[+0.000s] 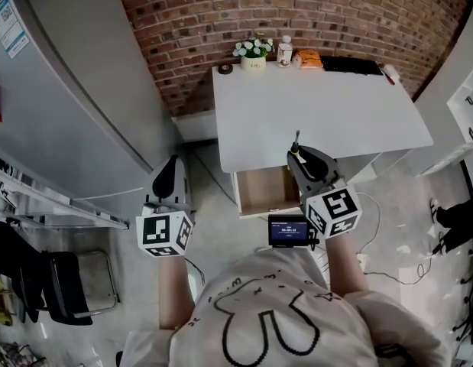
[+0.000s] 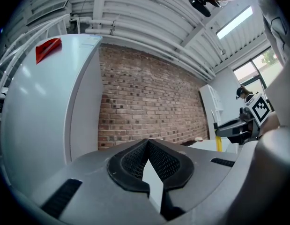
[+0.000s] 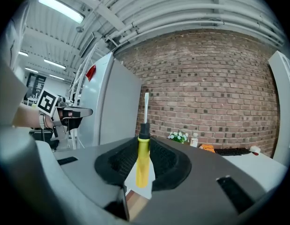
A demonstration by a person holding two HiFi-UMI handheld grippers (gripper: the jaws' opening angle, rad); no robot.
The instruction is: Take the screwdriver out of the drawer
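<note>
My right gripper is shut on a yellow-handled screwdriver, its black collar and metal shaft pointing up past the jaws. In the head view the screwdriver stands at the front edge of the white table, above the open wooden drawer. My left gripper is shut with nothing in it, held left of the drawer over the floor. The left gripper points at the brick wall, and the right gripper shows at the far right of that view.
A grey fridge stands at the left. At the table's back edge are a small flower pot, a bottle, an orange packet and a black keyboard. A black chair is at lower left.
</note>
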